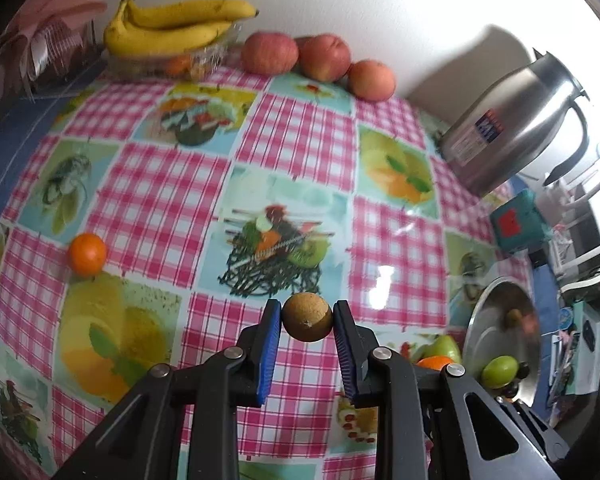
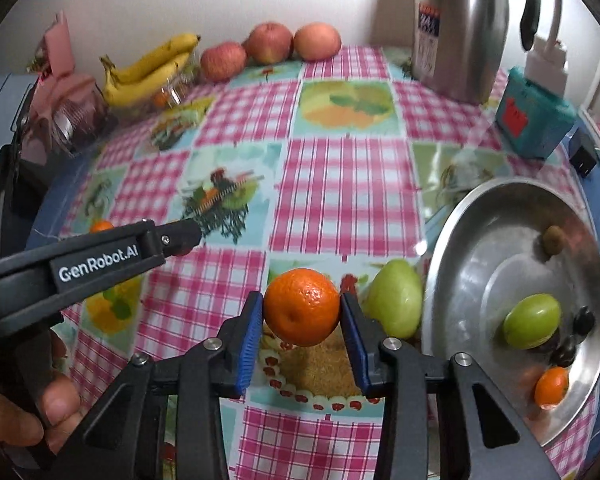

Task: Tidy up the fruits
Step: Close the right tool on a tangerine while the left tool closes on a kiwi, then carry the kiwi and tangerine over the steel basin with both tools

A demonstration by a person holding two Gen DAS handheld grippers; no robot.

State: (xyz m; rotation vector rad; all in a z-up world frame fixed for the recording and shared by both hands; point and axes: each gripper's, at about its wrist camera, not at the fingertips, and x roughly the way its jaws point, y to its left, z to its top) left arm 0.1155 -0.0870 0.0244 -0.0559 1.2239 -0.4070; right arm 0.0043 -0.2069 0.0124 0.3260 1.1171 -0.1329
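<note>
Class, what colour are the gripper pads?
Blue pads, clearest in the right wrist view.

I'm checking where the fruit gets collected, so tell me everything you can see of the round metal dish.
The round shiny metal dish looks like steel or aluminium, shallow, with a raised rim and a flat, reflective bottom. It sits upright on the checked tablecloth at the table's right side. Inside lie a green plum-like fruit, a small orange, a small brownish fruit and some dark round pieces. A green pear-like fruit lies just outside its left rim; whether they touch is unclear.
</note>
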